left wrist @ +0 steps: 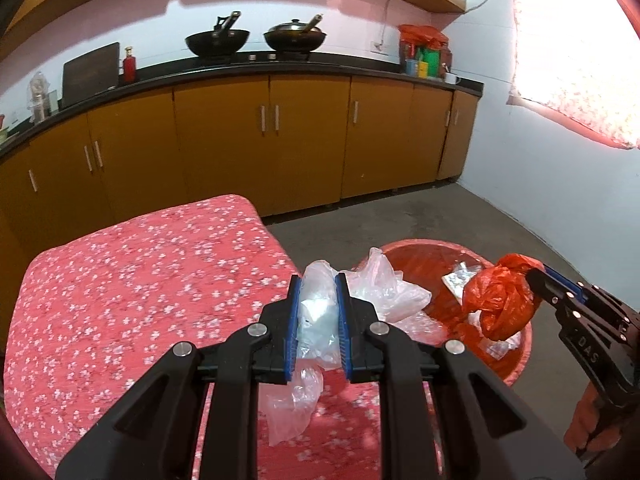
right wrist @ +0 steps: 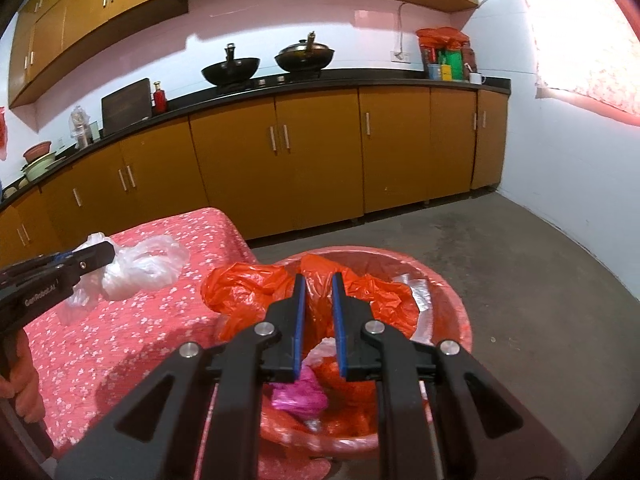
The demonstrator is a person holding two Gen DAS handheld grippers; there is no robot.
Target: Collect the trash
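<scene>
While both claws carry trash toward the same bin, each is clamped on a soft plastic bag, which is why the blue pads sit close together with crumpled film bunched between them. In the left wrist view, the left claw (left wrist: 316, 316) pinches a clear plastic bag (left wrist: 320, 320); loose folds spill out above the pads at twelve o'clock and below them at six o'clock, hanging over the counter (left wrist: 140, 280), which is draped in a red cloth with small white flowers. The claw sits at the counter's right edge, with the red bin (left wrist: 516, 360) just past it toward three o'clock, so the bag is likely being carried across for dropping. In the right wrist view, the right claw (right wrist: 318, 320) grips an orange plastic bag (right wrist: 248, 284), held directly above the bin's open mouth, a sensible place to let go so it falls inside. The bin, lined with red film, stands on the grey floor (right wrist: 520, 260) beside the counter and already holds a pink wad (right wrist: 298, 396) and some silvery wrappers (right wrist: 420, 296). Behind, at twelve o'clock, brown cupboards (right wrist: 312, 160) run under a dark worktop carrying two woks (right wrist: 230, 70). The clear bag is not yet over the bin.
</scene>
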